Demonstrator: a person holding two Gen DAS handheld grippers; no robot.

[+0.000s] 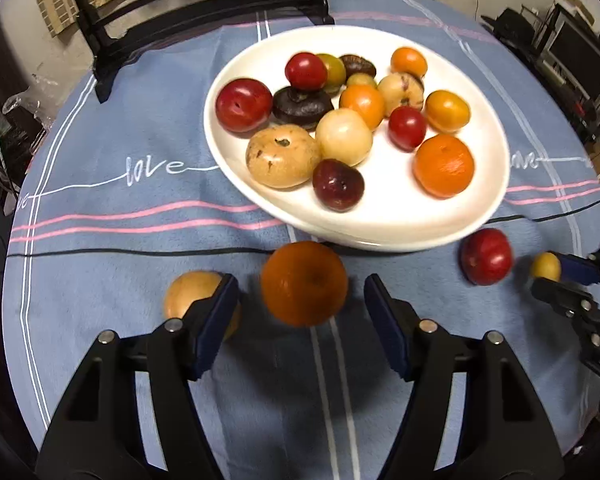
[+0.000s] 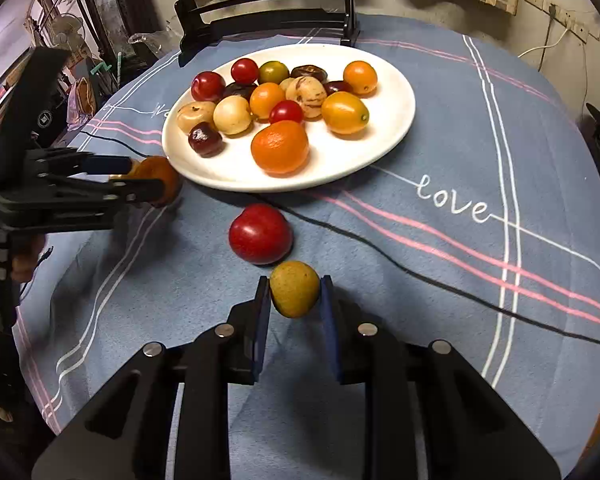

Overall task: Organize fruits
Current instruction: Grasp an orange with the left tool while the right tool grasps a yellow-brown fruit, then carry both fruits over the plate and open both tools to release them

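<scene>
Step in hand: collecting the loose fruit off the blue striped cloth on the round surface [image 1: 112, 216] onto the white oval plate [image 2: 396, 92], which already carries a heap of fruit toward the far edge.

Right hand-held gripper [image 2: 294, 294]: jaws closed on a small yellow-green round fruit [image 2: 294, 289], pads pressing both its sides, low over the cloth near the front edge. A red plum-like fruit [image 2: 260, 234] lies just beyond, apart from the plate.

Left hand-held gripper [image 1: 302, 300]: jaws part open, straddling a dull orange tangerine [image 1: 304, 283]; pads clear of its skin. A tan round fruit [image 1: 190, 292] sits just beside the left pad.

Next, likely: left closes squarely; right lifts and carries to the plate.
</scene>
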